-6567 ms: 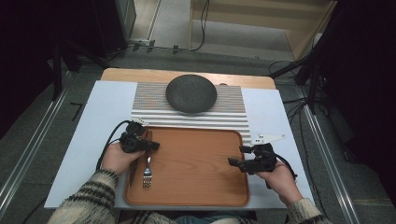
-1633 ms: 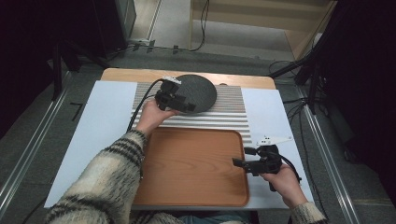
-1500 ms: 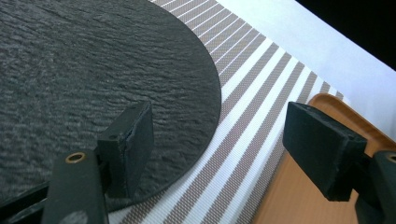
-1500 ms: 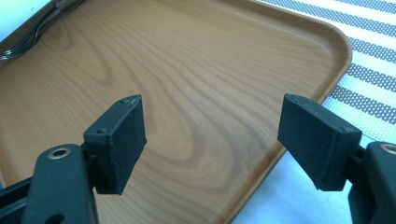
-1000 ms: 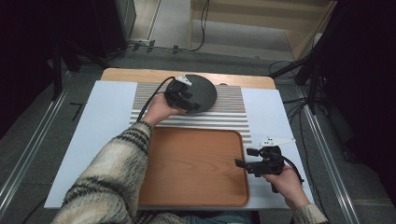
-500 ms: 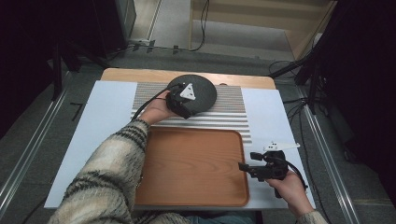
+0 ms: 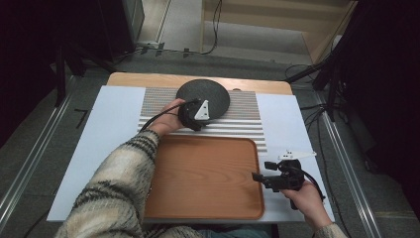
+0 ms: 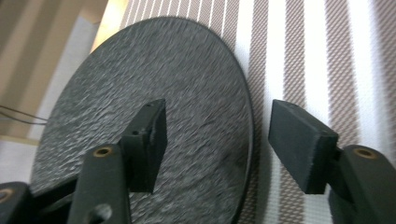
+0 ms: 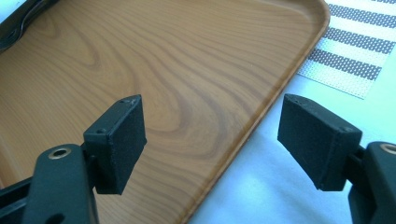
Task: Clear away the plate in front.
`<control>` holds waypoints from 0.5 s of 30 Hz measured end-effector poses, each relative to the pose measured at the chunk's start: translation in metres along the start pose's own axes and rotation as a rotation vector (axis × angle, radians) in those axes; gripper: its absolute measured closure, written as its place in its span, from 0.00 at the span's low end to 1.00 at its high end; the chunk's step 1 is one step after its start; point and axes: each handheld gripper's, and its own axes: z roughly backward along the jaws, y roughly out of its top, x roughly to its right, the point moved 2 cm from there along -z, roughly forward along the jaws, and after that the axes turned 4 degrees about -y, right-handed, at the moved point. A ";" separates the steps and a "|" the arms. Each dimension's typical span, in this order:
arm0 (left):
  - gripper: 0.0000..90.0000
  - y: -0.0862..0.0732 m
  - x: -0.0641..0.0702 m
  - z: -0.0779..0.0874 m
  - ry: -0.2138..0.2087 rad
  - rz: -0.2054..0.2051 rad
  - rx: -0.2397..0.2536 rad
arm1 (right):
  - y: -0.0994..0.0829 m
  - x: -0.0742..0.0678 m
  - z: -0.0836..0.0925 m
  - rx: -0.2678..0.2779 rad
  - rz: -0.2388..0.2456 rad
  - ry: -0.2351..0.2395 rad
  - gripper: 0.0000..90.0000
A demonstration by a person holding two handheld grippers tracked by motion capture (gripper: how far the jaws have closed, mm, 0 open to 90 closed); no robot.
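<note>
1. Straddling the near rim of the round, dark grey, rough-textured plate [image 8: 149,126], the left gripper [image 7: 194,115] has one black pad over the plate's face and the other outside the edge, above the striped mat; the jaws have just been narrowing, yet a gap shows on both sides, so nothing is pinched so far.
2. A second ago this gripper hung higher over the plate; it now sits low at the rim, which reads as the start of a grasp.
3. The plate lies flat on the brown-and-white striped woven placemat [image 7: 247,116], at the far side of the table, beyond the rectangular wooden tray [image 7: 203,178].
4. The right gripper [image 7: 265,177] hovers spread wide at the tray's right edge, empty, where it was a second ago.
5. The tray's bare floor suggests the plate is headed there; the thin rim needs a firm, level pinch.
</note>
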 end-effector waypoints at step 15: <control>0.79 -0.015 0.015 -0.004 0.084 -0.197 0.014 | 0.000 -0.001 0.000 -0.006 0.022 -0.005 0.24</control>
